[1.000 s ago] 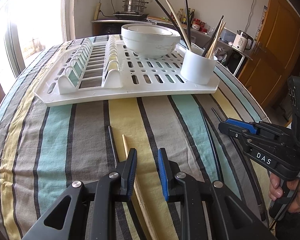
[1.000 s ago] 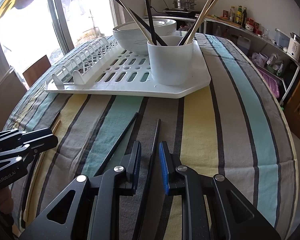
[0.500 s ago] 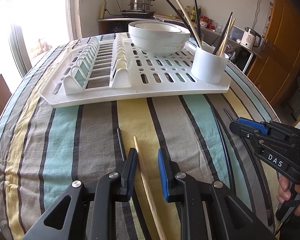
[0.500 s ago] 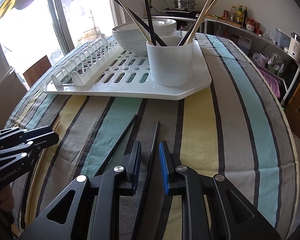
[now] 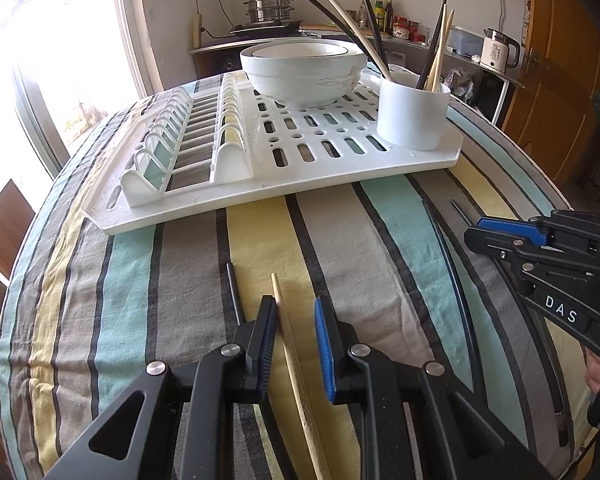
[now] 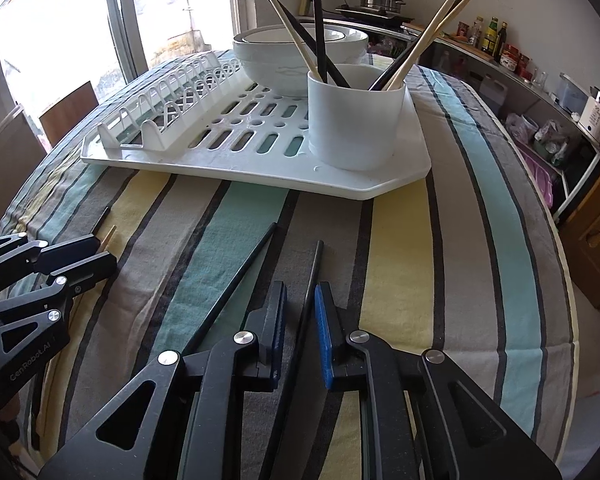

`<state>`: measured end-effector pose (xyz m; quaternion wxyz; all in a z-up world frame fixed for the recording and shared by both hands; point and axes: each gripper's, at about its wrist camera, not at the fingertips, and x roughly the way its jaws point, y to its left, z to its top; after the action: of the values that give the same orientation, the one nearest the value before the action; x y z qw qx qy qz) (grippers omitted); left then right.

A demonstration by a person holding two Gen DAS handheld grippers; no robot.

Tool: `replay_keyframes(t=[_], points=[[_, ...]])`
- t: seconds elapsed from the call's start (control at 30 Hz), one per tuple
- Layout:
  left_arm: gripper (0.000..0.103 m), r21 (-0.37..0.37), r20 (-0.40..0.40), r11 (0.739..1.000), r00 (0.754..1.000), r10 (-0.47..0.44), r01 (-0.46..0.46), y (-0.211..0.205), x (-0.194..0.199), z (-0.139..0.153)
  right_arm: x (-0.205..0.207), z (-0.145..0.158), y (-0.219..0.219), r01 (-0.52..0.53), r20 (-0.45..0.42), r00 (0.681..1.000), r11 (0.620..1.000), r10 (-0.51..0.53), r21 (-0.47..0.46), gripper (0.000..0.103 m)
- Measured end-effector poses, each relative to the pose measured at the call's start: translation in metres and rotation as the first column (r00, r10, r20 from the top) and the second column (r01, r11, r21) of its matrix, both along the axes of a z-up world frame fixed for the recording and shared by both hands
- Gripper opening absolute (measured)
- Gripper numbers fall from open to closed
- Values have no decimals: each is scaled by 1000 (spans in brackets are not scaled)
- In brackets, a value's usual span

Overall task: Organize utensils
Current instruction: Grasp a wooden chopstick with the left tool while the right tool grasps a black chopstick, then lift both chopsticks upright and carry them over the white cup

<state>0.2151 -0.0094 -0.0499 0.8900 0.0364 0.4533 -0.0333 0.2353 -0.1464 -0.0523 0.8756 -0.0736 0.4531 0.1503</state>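
Left gripper (image 5: pixel 295 344) straddles a wooden chopstick (image 5: pixel 296 376) lying on the striped tablecloth (image 5: pixel 380 248), jaws just narrowing but not yet pinching; right gripper (image 6: pixel 300 332) likewise closing around a black chopstick (image 6: pixel 310 292). Several chopsticks already stand in the white cup (image 6: pixel 356 120) on the far drying rack (image 6: pixel 220 160). Four remain near on the cloth, including another black chopstick (image 6: pixel 236 284) just left.

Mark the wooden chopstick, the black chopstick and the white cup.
wooden chopstick (image 5: pixel 290 344), left wrist view, shaft between the fingers.
black chopstick (image 6: pixel 308 304), right wrist view, shaft between the fingers.
white cup (image 6: pixel 354 120), right wrist view, front wall.
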Motion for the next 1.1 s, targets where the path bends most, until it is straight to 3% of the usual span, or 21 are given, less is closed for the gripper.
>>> replay_keyframes(t=[0.1,0.2,0.3,0.5,1.1], points=[[14,4,2,1000,1000,-3,3,-1,0,0,2,0,1,-8,-9,1000,1000,8,6,6],[6,9,8,1000,1000,-5,5,-2,0,0,2,0,0,-1,-10,1000,1000,1,17,6],[6,13,6,1000,1000,-13,13,-4,1,0,2,0,0,6,-10,1000,1000,-6,23,5],[5,-57,-20,998,999,-30,29,-1,4,4,-6,11,-4,4,22,1000,997,-6,72,5],[4,-170,137,982,989,-64,87,7,-20,76,-34,74,-31,16,189,980,981,-54,195,5]])
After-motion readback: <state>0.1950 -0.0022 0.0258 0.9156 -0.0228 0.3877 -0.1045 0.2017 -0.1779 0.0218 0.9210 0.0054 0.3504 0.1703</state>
